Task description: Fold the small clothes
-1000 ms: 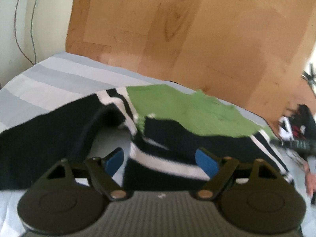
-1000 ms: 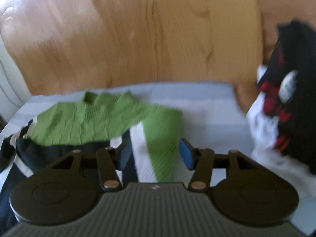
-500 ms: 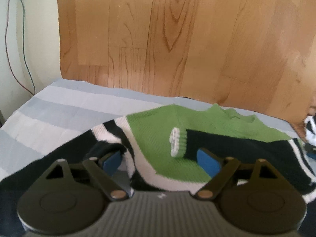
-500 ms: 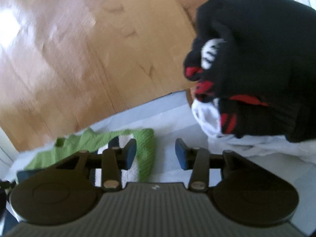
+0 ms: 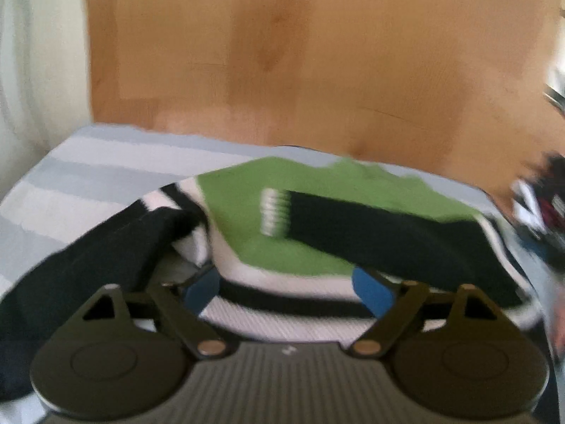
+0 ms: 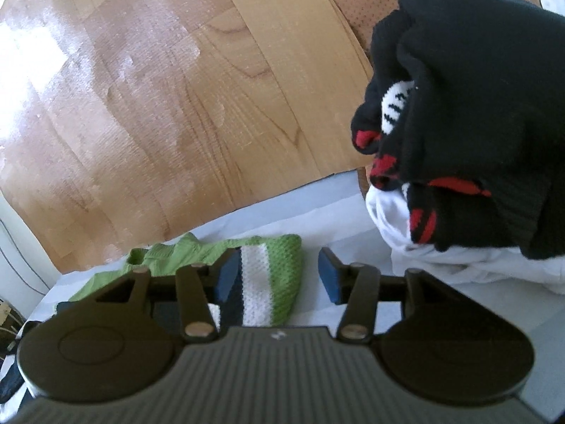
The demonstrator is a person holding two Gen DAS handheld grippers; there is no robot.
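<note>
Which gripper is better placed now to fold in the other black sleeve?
Probably the left gripper: open, with the unfolded black sleeve just beside it. The right gripper, also open, sits at the sweater's opposite edge.

We note a light brown wood-grain headboard panel (image 6: 183,99) behind the grey-and-white striped bed cover (image 5: 88,173), a cream wall (image 5: 39,70) at its left (partly blurred).

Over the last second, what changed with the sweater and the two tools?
The black sleeve now lies folded across the green chest of the sweater; a second ago it lay bunched lower. The right tool has just been opening, its pads clear of the sweater's edge, and its view swung toward the black garment pile. The left tool stayed open, holding nothing.
</note>
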